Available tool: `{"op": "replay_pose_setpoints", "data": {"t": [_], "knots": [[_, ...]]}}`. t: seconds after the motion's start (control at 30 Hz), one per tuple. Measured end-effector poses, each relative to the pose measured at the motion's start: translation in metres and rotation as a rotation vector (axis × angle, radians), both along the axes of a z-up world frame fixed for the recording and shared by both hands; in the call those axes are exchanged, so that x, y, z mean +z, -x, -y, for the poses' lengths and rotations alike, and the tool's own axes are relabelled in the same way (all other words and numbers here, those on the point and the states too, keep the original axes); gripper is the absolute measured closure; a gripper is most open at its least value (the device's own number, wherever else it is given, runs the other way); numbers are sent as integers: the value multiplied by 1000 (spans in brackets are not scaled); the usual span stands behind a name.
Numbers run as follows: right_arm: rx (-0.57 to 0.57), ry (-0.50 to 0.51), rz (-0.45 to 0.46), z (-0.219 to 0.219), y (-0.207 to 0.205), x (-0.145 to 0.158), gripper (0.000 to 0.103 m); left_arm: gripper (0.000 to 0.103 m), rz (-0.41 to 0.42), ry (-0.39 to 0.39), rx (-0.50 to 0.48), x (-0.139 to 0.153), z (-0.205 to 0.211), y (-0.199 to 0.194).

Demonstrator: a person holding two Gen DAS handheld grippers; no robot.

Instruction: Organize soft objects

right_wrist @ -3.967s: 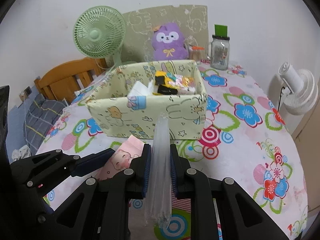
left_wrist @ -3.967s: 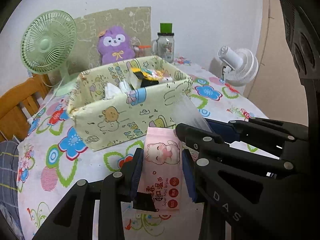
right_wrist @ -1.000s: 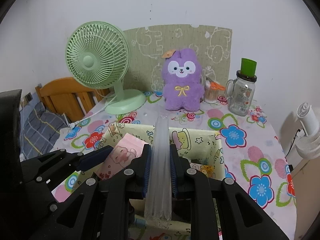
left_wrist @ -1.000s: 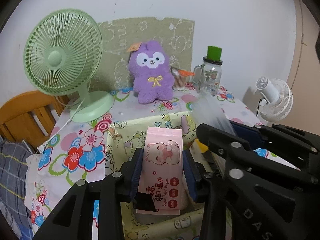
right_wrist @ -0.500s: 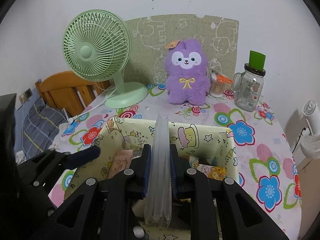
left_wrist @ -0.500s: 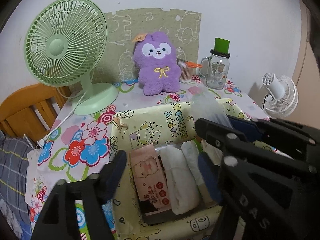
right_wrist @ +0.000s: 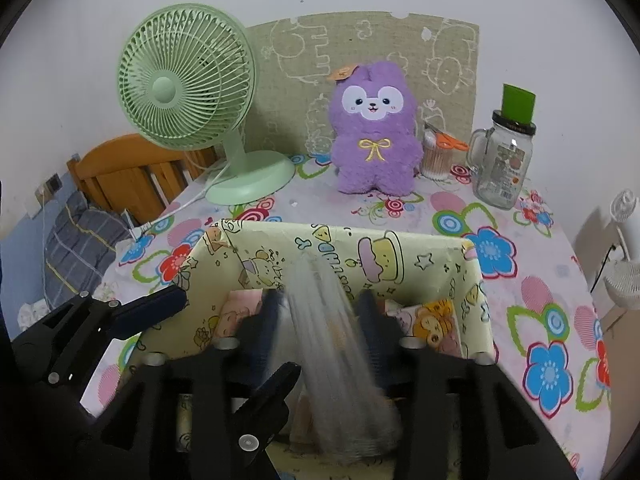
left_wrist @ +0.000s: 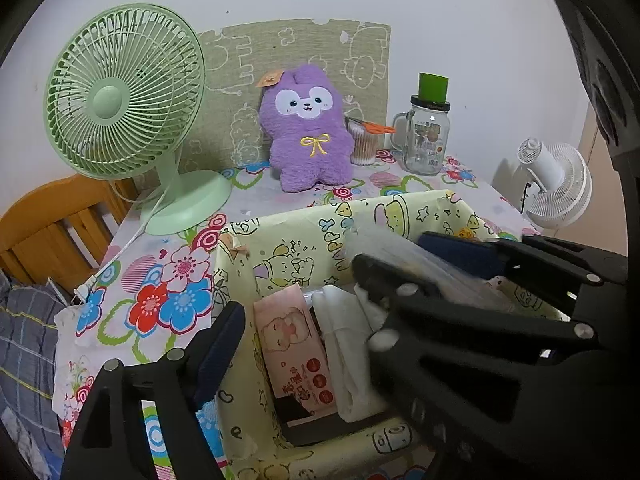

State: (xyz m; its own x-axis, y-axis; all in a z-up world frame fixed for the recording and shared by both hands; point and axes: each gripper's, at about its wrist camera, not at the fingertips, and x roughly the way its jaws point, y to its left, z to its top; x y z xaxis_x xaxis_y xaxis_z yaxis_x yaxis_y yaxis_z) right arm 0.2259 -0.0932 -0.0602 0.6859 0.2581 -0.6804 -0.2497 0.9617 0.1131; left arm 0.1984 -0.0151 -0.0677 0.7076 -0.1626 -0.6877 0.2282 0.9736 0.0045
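Note:
A yellow cartoon-print box (left_wrist: 320, 220) (right_wrist: 340, 234) stands on the flowered table. Inside it lies a pink wet-wipes pack (left_wrist: 296, 344) (right_wrist: 244, 304), next to white soft packs (left_wrist: 344, 344). My left gripper (left_wrist: 320, 332) (right_wrist: 216, 344) hovers over the box's left part. Its jaws are opening wide and nothing is between them. My right gripper (right_wrist: 320, 312) is over the box's middle, its jaws opening. A clear plastic packet (right_wrist: 336, 340) (left_wrist: 384, 248), blurred, tips loose between its fingers (right_wrist: 368, 308).
Behind the box are a green desk fan (right_wrist: 188, 92), a purple plush toy (right_wrist: 376, 136), a cup of cotton swabs with orange scissors (right_wrist: 436, 156) and a glass jar mug (right_wrist: 504, 160). A white fan (left_wrist: 556, 184) stands right, a wooden chair (right_wrist: 132, 176) left.
The left jaws spread and the pink wipes pack dropped into the box. The right jaws, shut on the clear packet until half a second ago, have parted and the packet tilts loose.

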Motion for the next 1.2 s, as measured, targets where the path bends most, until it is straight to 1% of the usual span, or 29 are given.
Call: {"op": "replay_pose_setpoints", "data": {"t": [0.03,0.1,0.13,0.23,0.27,0.37,0.47,0.7,1.2], "knots": [[0,-11,3,1,3,1,39,16,2,-2,-2,0,0,1],[-1,-17,11,3,8,2,34,13,8,-6,-4,1,1,5],[-1,-12,15,4,10,3,33,13,11,-9,-4,2,2,7],[-7,-10,20,7,18,5,24,13,19,-19,1,3,4,13],[-9,-13,21,8,21,6,23,12,20,-18,1,4,3,15],[-19,-14,28,12,28,9,22,10,21,-1,-4,6,3,21],[-29,-11,37,16,37,11,22,8,35,-4,-8,9,4,30],[-43,-14,50,24,55,16,22,7,48,2,-19,14,8,45],[-73,-12,70,39,89,22,21,5,53,24,2,18,9,72]]}}
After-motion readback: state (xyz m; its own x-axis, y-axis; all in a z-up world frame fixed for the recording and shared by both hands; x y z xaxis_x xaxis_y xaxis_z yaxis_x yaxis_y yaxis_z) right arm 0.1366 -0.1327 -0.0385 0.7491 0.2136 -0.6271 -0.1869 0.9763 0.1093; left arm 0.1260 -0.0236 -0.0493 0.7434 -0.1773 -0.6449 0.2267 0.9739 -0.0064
